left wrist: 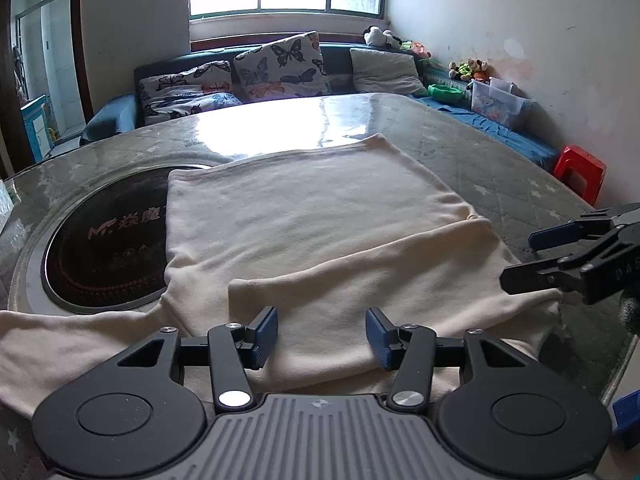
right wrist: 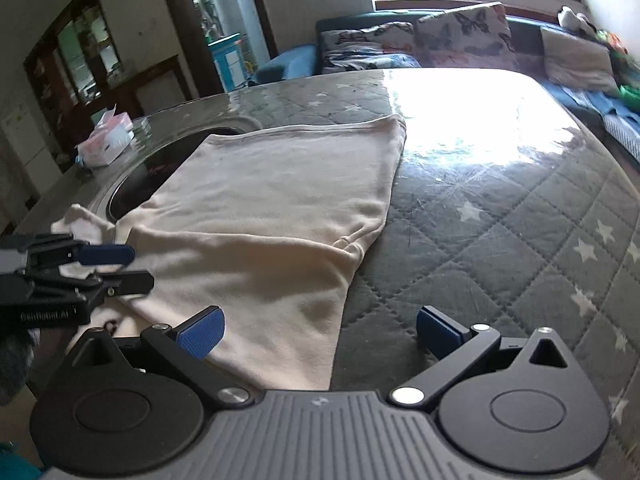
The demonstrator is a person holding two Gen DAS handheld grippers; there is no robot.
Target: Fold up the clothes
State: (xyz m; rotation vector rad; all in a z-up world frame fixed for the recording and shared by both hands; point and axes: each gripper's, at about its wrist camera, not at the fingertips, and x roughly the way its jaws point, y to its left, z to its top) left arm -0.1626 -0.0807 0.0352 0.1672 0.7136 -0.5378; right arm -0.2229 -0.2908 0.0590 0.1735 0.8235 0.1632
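Note:
A cream long-sleeved top (left wrist: pixel 312 216) lies flat on the table, one sleeve folded across its near part and the other trailing off to the near left. My left gripper (left wrist: pixel 322 334) is open and empty, just above the folded sleeve. My right gripper (right wrist: pixel 318 330) is open and empty over the top's near right edge (right wrist: pixel 280 264). The right gripper also shows at the right edge of the left wrist view (left wrist: pixel 532 260). The left gripper shows at the left of the right wrist view (right wrist: pixel 132 266).
The table (left wrist: pixel 500 168) carries a grey quilted cover with stars under clear plastic. A round black cooktop (left wrist: pixel 104 240) is set in it, partly under the top. A tissue pack (right wrist: pixel 106 140) lies at the far left. A sofa with cushions (left wrist: pixel 280 64) and a red stool (left wrist: pixel 580 172) stand beyond.

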